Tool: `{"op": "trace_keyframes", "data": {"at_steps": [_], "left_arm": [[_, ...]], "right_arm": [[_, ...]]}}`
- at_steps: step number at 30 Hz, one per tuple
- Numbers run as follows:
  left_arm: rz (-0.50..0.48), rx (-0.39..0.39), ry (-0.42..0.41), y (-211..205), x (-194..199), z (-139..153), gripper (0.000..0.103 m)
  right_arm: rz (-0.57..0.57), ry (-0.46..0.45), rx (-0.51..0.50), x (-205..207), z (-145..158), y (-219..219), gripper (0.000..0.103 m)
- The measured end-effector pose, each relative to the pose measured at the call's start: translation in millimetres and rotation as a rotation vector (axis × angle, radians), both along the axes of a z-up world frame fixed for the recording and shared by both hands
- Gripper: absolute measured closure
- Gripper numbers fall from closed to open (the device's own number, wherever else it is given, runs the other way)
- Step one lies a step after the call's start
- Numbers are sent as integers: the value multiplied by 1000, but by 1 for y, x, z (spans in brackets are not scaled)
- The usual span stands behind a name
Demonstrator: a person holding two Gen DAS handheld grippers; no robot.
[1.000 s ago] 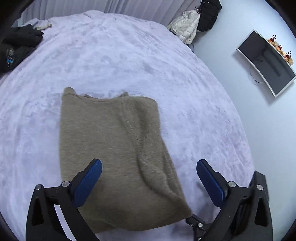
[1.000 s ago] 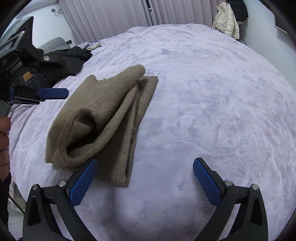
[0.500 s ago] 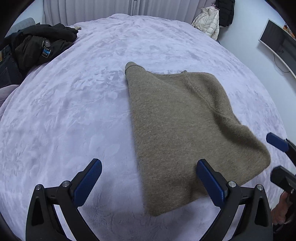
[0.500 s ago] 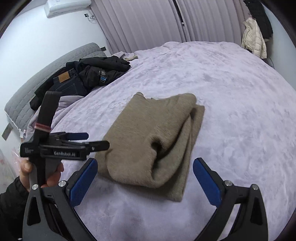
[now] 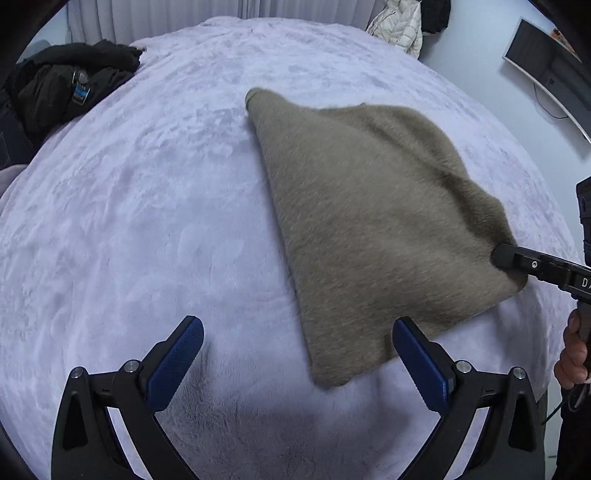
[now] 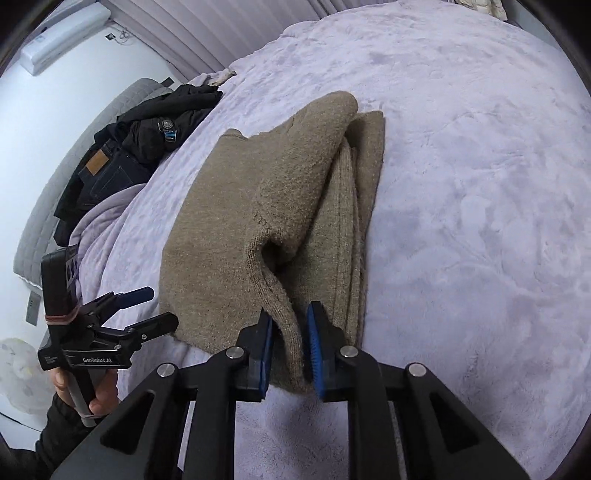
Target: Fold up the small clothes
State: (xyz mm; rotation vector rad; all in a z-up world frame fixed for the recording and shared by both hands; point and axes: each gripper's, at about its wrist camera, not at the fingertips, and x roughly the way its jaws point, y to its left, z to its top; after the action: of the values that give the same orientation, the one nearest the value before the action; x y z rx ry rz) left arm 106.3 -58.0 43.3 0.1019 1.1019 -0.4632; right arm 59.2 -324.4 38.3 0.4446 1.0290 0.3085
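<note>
A folded olive-brown knit garment (image 5: 369,229) lies on the lilac plush bedspread (image 5: 147,221); it also shows in the right wrist view (image 6: 266,206). My right gripper (image 6: 290,339) is shut on the garment's near thick folded edge; its black finger shows at the garment's right corner in the left wrist view (image 5: 517,260). My left gripper (image 5: 295,362) is open and empty, just short of the garment's near left corner, and it also shows in the right wrist view (image 6: 147,308).
A pile of dark clothes (image 5: 62,88) and jeans (image 6: 99,173) lies at the bed's far left. A white jacket (image 5: 399,26) hangs beyond the bed. A monitor (image 5: 546,70) is on the right wall. The person's hand (image 5: 572,354) holds the right gripper.
My right gripper has moved in and closed on the garment's near edge. My left gripper has shifted left of the garment and stays open.
</note>
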Motion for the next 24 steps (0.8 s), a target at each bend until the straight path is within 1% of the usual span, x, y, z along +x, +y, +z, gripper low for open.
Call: {"op": "trace_keyframes", "data": {"at_steps": [1, 2, 3, 4, 6, 7, 8, 9, 10, 11, 12, 13, 14, 15, 16, 17, 18, 19, 21, 22, 23, 24], "left_arm": [[-4, 0, -24, -4, 1, 8, 1], [3, 10, -50, -10, 5, 14, 1], [19, 28, -73, -17, 10, 18, 1], [29, 45, -87, -26, 16, 20, 1], [67, 68, -105, -37, 29, 20, 1], [101, 77, -99, -39, 37, 17, 1], [137, 81, -76, -42, 44, 11, 1], [156, 66, -40, -41, 51, 4, 1], [161, 50, -10, -40, 55, -3, 1], [166, 41, 14, -41, 57, -10, 1], [167, 36, 27, -43, 57, -16, 1], [160, 29, 36, -45, 56, -19, 1], [147, 28, 42, -48, 54, -21, 1], [136, 34, 42, -51, 53, -22, 1], [129, 41, 39, -53, 52, -20, 1], [121, 44, 39, -56, 50, -17, 1], [107, 35, 40, -58, 48, -14, 1], [90, 26, 42, -61, 46, -13, 1], [58, 46, 49, -71, 44, -17, 1], [47, 73, 42, -77, 44, -21, 1], [35, 95, 41, -82, 44, -25, 0], [37, 93, 43, -82, 45, -25, 1]], "right_arm": [[0, -16, -9, 1, 6, 0, 64], [-3, -40, -25, 2, 13, 2, 40], [-15, -64, -47, 4, 20, 3, 30], [-34, -88, -71, 9, 27, 4, 23], [-30, -105, -68, 22, 34, 7, 23], [-28, -101, -50, 31, 35, 7, 23], [-27, -89, -30, 38, 34, 7, 23], [-23, -65, -7, 47, 30, 7, 23], [-17, -38, 10, 55, 25, 8, 24], [-11, -10, 20, 62, 19, 9, 28], [-9, 12, 19, 68, 14, 10, 30], [-7, 26, 5, 73, 8, 11, 36], [-4, 29, -15, 79, 5, 11, 50], [-5, 27, -43, 84, 2, 12, 62], [0, 29, -77, 89, 1, 12, 82], [11, 29, -95, 92, 1, 12, 84], [22, 10, -109, 91, 4, 12, 85], [35, -27, -145, 88, 10, 13, 86], [49, -116, -266, 81, 18, 17, 86], [38, -134, -341, 81, 15, 17, 86], [36, -108, -349, 85, 8, 13, 86], [38, -72, -322, 88, 0, 7, 86]]}}
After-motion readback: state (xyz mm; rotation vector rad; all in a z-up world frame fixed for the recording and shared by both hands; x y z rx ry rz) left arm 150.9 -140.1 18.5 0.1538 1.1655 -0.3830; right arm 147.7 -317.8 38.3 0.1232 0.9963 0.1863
